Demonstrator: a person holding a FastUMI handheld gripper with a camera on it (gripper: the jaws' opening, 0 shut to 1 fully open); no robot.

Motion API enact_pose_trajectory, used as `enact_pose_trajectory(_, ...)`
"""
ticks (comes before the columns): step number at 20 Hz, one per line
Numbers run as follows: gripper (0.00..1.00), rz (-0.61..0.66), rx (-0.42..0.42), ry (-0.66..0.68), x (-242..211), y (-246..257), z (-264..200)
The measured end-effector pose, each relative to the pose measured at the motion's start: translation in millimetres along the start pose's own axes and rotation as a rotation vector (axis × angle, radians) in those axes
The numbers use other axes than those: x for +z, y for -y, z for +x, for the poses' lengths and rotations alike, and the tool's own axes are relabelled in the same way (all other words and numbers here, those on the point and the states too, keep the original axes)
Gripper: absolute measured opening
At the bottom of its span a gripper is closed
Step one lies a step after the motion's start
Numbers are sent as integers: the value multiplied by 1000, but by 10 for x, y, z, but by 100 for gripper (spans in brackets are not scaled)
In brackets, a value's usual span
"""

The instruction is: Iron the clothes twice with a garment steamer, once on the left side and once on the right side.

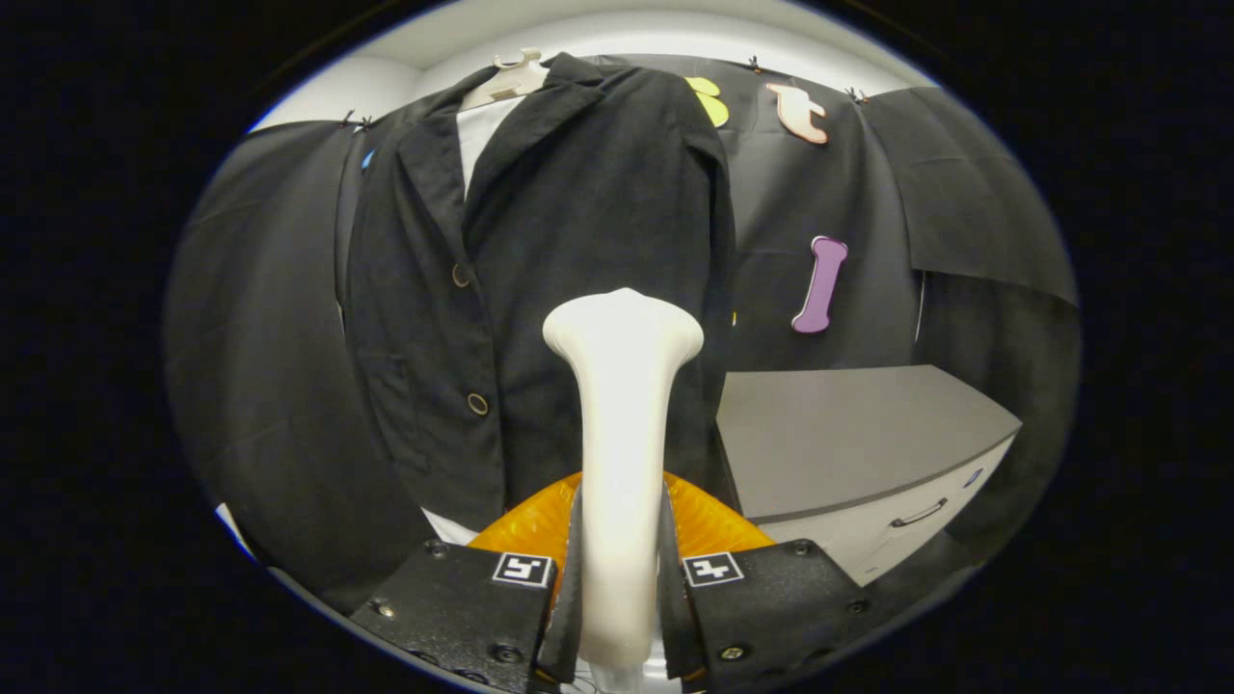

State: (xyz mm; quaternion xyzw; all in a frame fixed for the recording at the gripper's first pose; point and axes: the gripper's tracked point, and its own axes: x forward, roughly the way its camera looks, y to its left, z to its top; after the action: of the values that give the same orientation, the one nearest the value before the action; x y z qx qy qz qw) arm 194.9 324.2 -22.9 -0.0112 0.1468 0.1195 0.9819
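the gripper (pixel 619 588) is closed on the garment steamer (pixel 622 405), both fingers pressing the sides of its pale handle, so the jaws stand narrow with the tool clamped between them. the steamer's long axis runs straight forward along the fingers, and its flared head sits at the far end, pointing at the clothes. just behind the handle, close past the fingertips, an orange rounded object (pixel 709 525) shows on both sides of it; what it is cannot be told. beyond the head hangs the black jacket (pixel 540 251) on a light hanger (pixel 509 77), with a white shirt (pixel 479 135) showing at the collar and two buttons down the front opening. the head lies over the jacket's panel on the side away from the buttons, near its middle height; whether it touches the cloth cannot be told. beside the jacket, off to that same side, stands a grey cabinet (pixel 858 434) with a drawer handle on its pale front. judging from this, a stroke along the panel calls for moving the head up or down the jacket's length, keeping it facing the cloth.
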Motion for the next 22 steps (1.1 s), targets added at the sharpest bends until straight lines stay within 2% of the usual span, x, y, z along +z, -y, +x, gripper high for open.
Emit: enact_pose_trajectory(22,36,-38,18,-120,-1087,120,185)
